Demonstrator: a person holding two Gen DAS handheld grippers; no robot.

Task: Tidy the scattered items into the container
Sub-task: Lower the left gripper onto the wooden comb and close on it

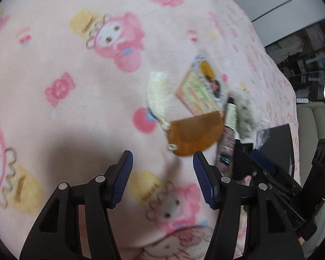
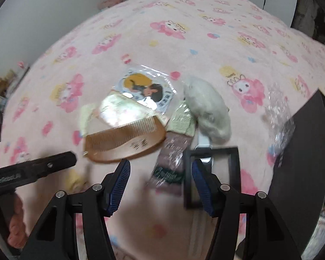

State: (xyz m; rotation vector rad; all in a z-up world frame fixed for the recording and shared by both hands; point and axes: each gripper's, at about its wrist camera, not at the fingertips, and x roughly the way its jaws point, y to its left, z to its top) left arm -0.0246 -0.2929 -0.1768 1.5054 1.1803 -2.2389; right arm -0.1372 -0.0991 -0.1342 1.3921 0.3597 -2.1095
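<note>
Wooden comb (image 1: 195,133) just ahead of empty, released left gripper (image 1: 162,179), right gripper (image 2: 160,186) likewise (nothing held), pink blanket (image 1: 75,108) beneath

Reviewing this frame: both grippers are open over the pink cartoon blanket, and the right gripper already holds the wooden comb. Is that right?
Not quite. The right gripper holds nothing: in the right wrist view its jaws stand open and empty, and the wooden comb lies on the pink cartoon blanket ahead of them. The left gripper is open too.

Smooth wooden comb (image 2: 123,144), glossy plastic-wrapped packets (image 2: 150,91), fluffy grey puff (image 2: 208,112), soft fleecy blanket (image 2: 205,32).
</note>
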